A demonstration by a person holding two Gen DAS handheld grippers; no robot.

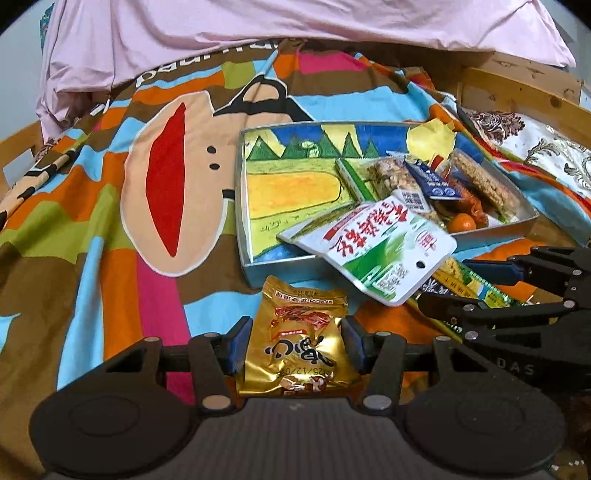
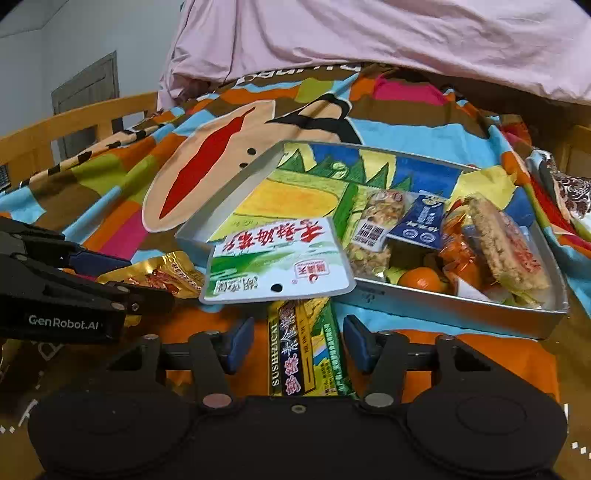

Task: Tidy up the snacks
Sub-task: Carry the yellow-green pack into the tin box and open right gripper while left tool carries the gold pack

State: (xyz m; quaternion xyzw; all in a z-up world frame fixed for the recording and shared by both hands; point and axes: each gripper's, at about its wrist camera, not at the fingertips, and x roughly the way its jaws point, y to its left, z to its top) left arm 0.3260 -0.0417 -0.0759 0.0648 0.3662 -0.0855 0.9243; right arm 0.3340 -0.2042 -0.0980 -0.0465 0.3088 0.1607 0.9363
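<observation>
A metal tray (image 1: 244, 206) (image 2: 221, 206) with a painted landscape bottom lies on the bed and holds several snacks at its right end. A white and green packet (image 1: 373, 247) (image 2: 277, 262) lies over the tray's near rim. My left gripper (image 1: 295, 345) has its blue pads against both sides of a gold snack packet (image 1: 299, 339) (image 2: 162, 275) lying on the blanket before the tray. My right gripper (image 2: 299, 343) (image 1: 476, 291) is open around a green and yellow packet (image 2: 306, 350) (image 1: 469, 284), with gaps on both sides.
A colourful cartoon blanket (image 1: 110, 221) covers the bed. A pink sheet (image 1: 258, 22) is bunched at the far end. Wooden bed rails (image 2: 74, 118) run along the sides. A patterned cushion (image 1: 546, 147) lies at the right. An orange fruit (image 2: 421, 278) sits in the tray.
</observation>
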